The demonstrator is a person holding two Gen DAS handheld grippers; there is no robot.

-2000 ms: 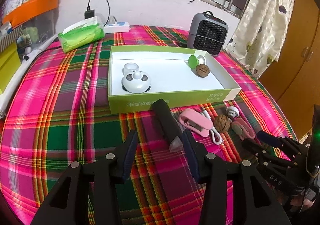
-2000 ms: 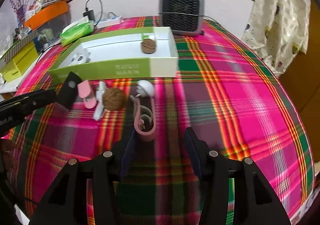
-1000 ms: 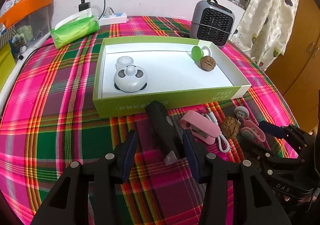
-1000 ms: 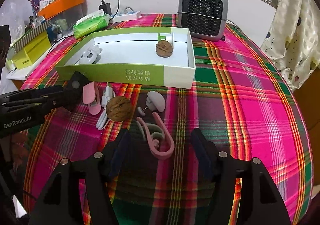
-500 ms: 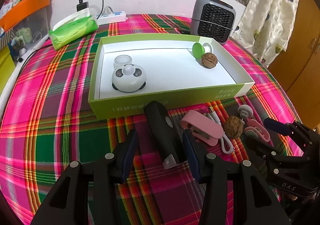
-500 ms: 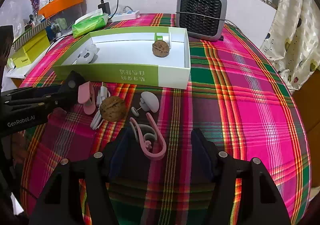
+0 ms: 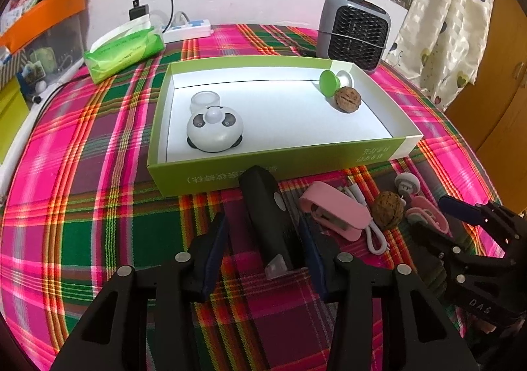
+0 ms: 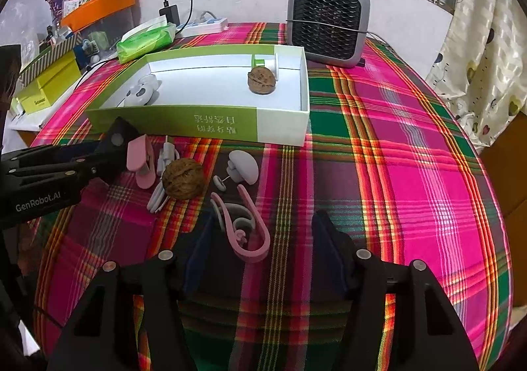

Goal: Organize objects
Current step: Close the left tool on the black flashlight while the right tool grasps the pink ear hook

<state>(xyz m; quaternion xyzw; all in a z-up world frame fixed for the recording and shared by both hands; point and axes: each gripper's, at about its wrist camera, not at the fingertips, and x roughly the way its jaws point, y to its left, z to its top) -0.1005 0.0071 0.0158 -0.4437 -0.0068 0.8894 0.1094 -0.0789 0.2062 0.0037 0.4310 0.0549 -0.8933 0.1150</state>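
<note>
While closing, left fingers [image 7: 263,239]: astride my black oblong torch [image 7: 268,222], one pad touching.
Right fingers [image 8: 263,252]: closing, astride pink plastic clip [image 8: 245,226], untouched.

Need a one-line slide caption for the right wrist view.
Right gripper, jaws just closing, straddles a pink clip on the plaid cloth, green box behind.

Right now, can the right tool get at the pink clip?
Probably yes: the right tool stands open around the pink clip, nothing covering it. The walnut lies beside, apart.
</note>
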